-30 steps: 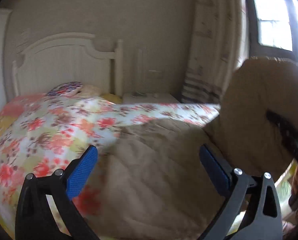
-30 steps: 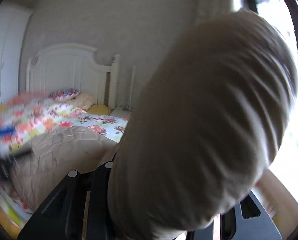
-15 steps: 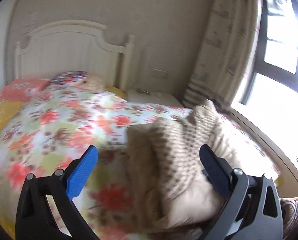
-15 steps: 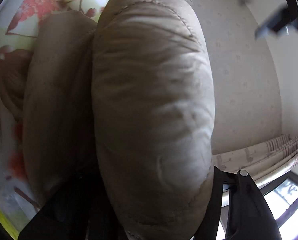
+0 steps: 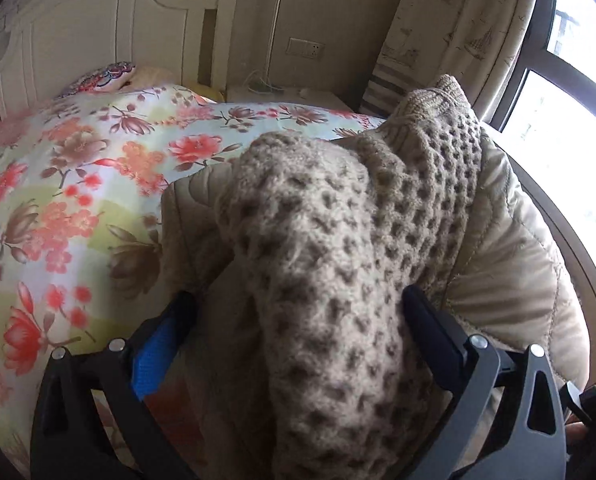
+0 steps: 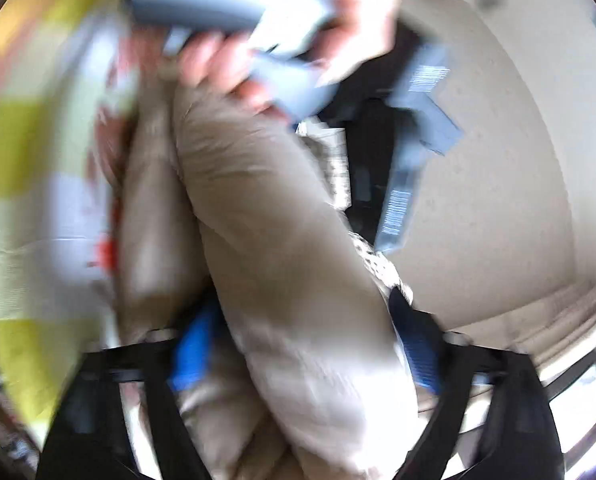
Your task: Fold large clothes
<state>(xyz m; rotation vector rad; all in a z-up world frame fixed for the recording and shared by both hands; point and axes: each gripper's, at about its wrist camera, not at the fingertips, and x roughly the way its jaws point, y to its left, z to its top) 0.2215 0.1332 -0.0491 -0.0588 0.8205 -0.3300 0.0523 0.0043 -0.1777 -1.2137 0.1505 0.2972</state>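
Beige padded coat bunched on the flowered bed

The right hand-held gripper (image 6: 301, 344) is opening around a quilted fold of the coat (image 6: 282, 240); the left hand-held gripper (image 5: 298, 320) stands spread, the coat's knitted collar (image 5: 337, 240) between its pads, beside the floral bedspread (image 5: 78, 184).

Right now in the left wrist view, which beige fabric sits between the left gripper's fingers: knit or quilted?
The knit piece, with its open honeycomb weave, lies between the fingers of the left gripper. The smooth quilted coat lies beneath and to the right.

Window (image 5: 569, 52) daylight glares (blown white), right wrist view motion-blurred, fisheye edges dark.
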